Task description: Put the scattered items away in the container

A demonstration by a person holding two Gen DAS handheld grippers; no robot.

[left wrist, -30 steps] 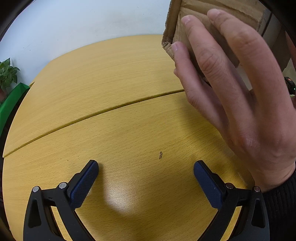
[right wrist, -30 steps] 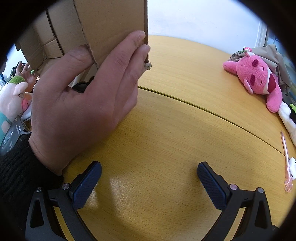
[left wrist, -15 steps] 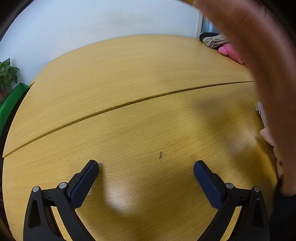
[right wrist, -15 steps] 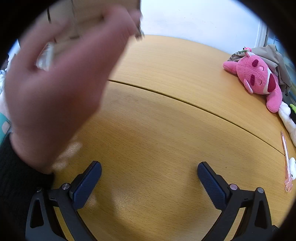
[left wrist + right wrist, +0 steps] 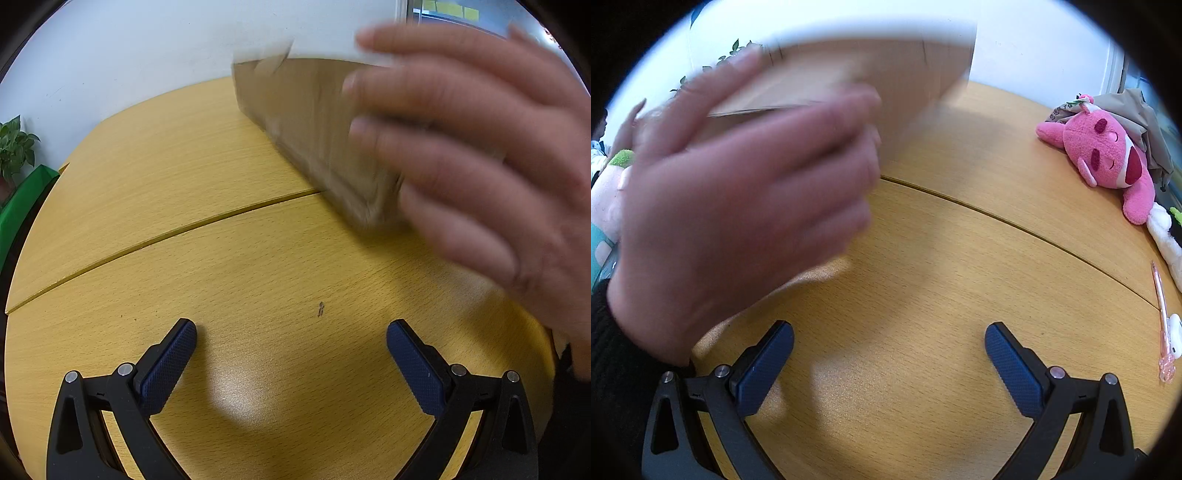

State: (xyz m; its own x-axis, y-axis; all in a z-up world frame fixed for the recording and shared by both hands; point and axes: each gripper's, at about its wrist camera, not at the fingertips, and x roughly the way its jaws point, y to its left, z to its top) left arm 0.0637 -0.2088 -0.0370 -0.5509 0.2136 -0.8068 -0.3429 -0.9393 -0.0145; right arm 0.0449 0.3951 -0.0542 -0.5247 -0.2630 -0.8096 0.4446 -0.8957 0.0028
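A bare hand (image 5: 480, 158) holds a brown cardboard box (image 5: 314, 122), blurred with motion, low over the wooden table (image 5: 184, 184). The box (image 5: 886, 74) and hand (image 5: 738, 206) also show at the left of the right wrist view. My left gripper (image 5: 291, 347) is open and empty over the table. My right gripper (image 5: 889, 347) is open and empty too. A pink plush toy (image 5: 1108, 158) lies at the far right, with a white plush (image 5: 1163, 236) and a pink pen (image 5: 1161, 314) near the right edge.
A seam (image 5: 1015, 225) runs across the table. A green plant (image 5: 14, 147) and a green object (image 5: 22, 206) stand beyond the table's left edge. Another plush (image 5: 613, 184) shows behind the hand at the left. Grey-brown cloth (image 5: 1137, 118) lies behind the pink plush.
The hand swung the cardboard box up out of view, then brought it back down towards the table, farther back. Both grippers stayed still and open.
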